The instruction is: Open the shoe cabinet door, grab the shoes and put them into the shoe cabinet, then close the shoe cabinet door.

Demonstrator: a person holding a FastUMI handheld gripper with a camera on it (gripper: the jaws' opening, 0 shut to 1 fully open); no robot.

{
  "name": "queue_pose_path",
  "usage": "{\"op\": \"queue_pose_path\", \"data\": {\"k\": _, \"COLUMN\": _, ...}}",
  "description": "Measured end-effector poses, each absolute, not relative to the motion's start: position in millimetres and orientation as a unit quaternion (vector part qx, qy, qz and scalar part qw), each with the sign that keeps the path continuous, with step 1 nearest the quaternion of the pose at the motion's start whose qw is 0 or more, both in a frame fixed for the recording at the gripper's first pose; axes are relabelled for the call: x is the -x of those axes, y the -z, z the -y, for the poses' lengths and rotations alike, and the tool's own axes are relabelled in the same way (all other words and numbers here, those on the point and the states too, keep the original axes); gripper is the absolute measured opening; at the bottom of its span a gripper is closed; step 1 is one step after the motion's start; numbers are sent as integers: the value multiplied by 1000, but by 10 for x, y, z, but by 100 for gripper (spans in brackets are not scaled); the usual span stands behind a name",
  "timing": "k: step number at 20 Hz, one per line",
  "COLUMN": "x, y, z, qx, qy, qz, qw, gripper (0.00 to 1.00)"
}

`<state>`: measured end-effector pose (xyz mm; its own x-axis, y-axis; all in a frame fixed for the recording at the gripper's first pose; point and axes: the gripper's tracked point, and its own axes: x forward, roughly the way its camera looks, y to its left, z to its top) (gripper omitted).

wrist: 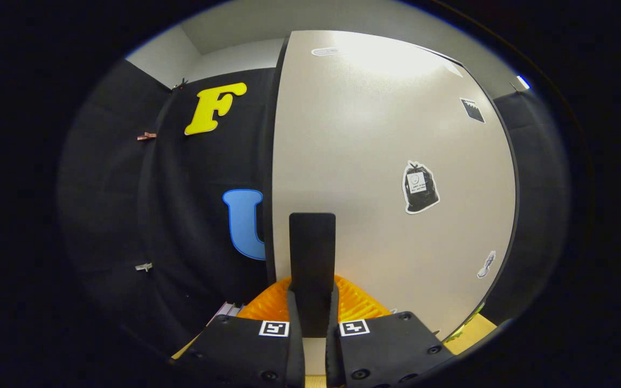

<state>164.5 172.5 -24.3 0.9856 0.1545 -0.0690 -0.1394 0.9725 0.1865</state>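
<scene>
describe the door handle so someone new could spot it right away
Find the big pale cabinet door. On it, near its left edge, a flat dark upright handle stands between the gripper fingers, which are shut on it. Unlike the small stickers, it is plain and rectangular.

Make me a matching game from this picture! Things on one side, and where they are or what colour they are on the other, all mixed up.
Things:
1 door handle
2 bag sticker
3 ribbed thing
4 cabinet door

Matches:
A orange
B pale beige
C clamped between the fingers of the hand-held gripper
D stuck on the door, right of the handle

Pairs: 1-C, 2-D, 3-A, 4-B
</scene>
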Motion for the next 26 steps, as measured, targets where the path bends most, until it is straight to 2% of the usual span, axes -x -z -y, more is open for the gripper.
{"op": "queue_pose_path", "data": {"k": 12, "x": -838, "y": 134, "z": -1378, "qx": -102, "qy": -112, "qz": -36, "qw": 988, "gripper": 19}}
{"op": "queue_pose_path", "data": {"k": 26, "x": 93, "y": 157, "z": -414, "qx": -113, "qy": -125, "qz": -34, "qw": 985, "gripper": 18}}
